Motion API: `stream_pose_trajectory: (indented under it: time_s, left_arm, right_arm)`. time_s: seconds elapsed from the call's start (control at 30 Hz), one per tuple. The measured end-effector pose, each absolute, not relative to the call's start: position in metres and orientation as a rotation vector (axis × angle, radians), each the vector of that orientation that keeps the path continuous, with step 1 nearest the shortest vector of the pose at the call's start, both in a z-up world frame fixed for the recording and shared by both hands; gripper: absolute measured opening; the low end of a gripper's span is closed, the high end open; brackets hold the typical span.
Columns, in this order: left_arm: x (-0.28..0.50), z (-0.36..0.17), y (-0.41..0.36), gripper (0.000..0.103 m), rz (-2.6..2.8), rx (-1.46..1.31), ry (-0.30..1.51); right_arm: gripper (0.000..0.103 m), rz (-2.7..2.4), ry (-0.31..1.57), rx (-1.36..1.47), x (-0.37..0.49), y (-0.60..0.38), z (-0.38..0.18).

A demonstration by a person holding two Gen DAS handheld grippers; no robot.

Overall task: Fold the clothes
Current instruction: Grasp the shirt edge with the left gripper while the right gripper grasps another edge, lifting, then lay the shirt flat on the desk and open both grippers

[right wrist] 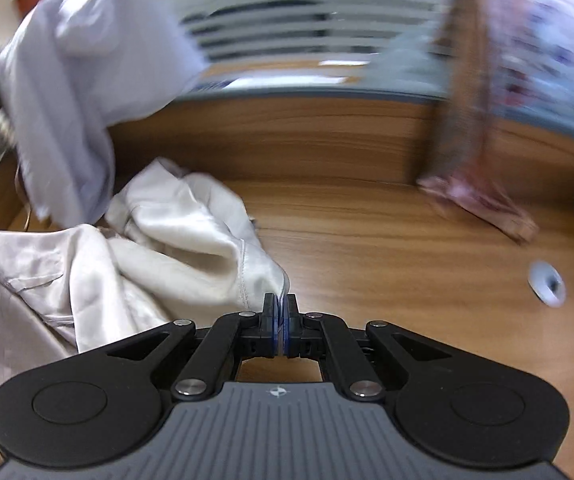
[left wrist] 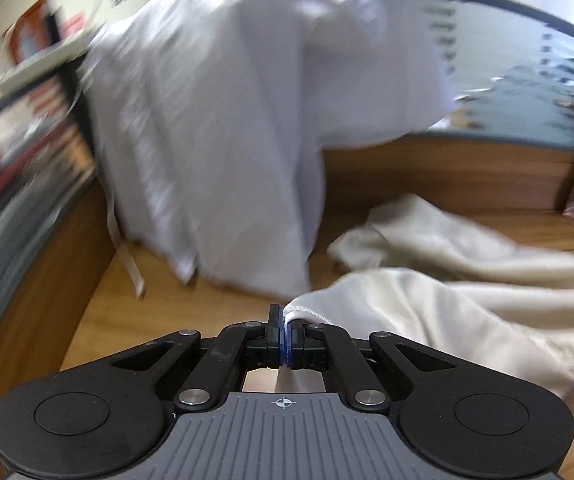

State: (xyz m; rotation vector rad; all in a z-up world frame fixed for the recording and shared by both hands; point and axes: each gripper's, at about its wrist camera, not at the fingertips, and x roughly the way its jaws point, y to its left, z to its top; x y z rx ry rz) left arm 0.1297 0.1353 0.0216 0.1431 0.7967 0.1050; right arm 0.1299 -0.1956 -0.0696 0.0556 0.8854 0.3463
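A cream satin garment [left wrist: 467, 280] lies crumpled on the wooden table [left wrist: 215, 300]. My left gripper [left wrist: 285, 320] is shut on a stitched white edge of it, which sticks out between the pads. In the right wrist view the same cream garment [right wrist: 159, 248] bunches at the left, and my right gripper [right wrist: 281, 306] is shut on a hemmed corner of it. A white garment [left wrist: 223, 120] hangs draped over the table's back left corner; it shows in the right view as a pale lilac-white garment [right wrist: 75, 104].
A pink patterned cloth [right wrist: 483, 200] hangs over the raised wooden back panel [right wrist: 287, 136] at the right and trails onto the table. A grey cable grommet [right wrist: 547, 284] sits in the tabletop at the far right. Shelves with red items [left wrist: 15, 120] stand at the left.
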Motion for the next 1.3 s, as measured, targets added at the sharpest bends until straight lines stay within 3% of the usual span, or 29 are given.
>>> stream_pose_trajectory:
  time_s: [0.33,0.6,1.1,1.3]
  left_arm:
    - [0.156,0.023,0.075,0.003,-0.107,0.248,0.771]
    - [0.131,-0.008,0.095,0.003,-0.016,0.270,0.860]
    - [0.033,-0.046,0.142,0.004,0.339,0.077,1.027]
    - [-0.006,-0.056,0.136,0.010,0.412,0.002,1.045]
  right_arm:
    - [0.002,0.159,0.899,0.262,0.009,-0.269,-0.095]
    - [0.002,0.268,1.030,0.279,-0.046,-0.257,-0.131]
    - [0.008,0.696,1.141,-0.104,0.018,-0.234,-0.100]
    - [0.008,0.781,1.118,-0.199,0.042,-0.234,-0.079]
